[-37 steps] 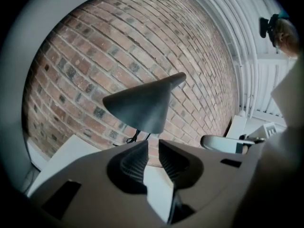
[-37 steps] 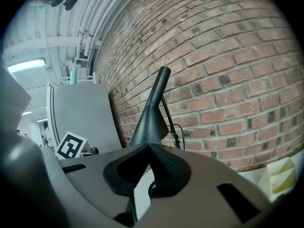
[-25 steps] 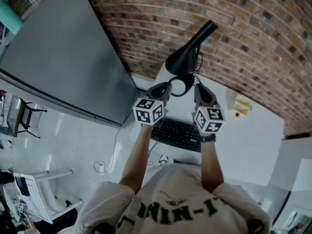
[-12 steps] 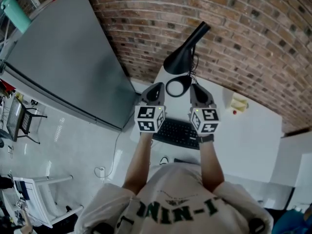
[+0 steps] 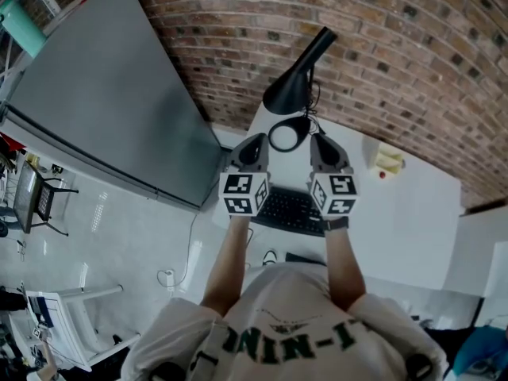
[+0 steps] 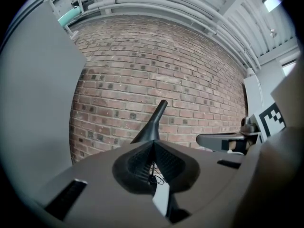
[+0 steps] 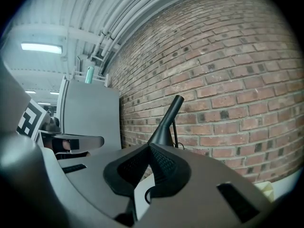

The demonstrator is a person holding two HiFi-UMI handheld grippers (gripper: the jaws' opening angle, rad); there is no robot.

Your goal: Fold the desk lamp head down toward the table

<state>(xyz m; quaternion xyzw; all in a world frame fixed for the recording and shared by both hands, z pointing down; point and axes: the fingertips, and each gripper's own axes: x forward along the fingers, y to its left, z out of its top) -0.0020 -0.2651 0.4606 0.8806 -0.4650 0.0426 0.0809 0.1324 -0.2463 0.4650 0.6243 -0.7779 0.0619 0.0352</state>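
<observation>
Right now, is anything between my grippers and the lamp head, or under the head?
Nothing visible. The left gripper and right gripper face the desk lamp head through open air; below the head lie only the lamp's round base and the white table.

Soft, even light fills the room; a ceiling strip light [image 7: 41, 47] glows overhead. Fisheye distortion curves the brick wall [image 5: 381, 46], corners go black, and the desk lamp [image 5: 290, 90] shows almost as silhouette.
</observation>
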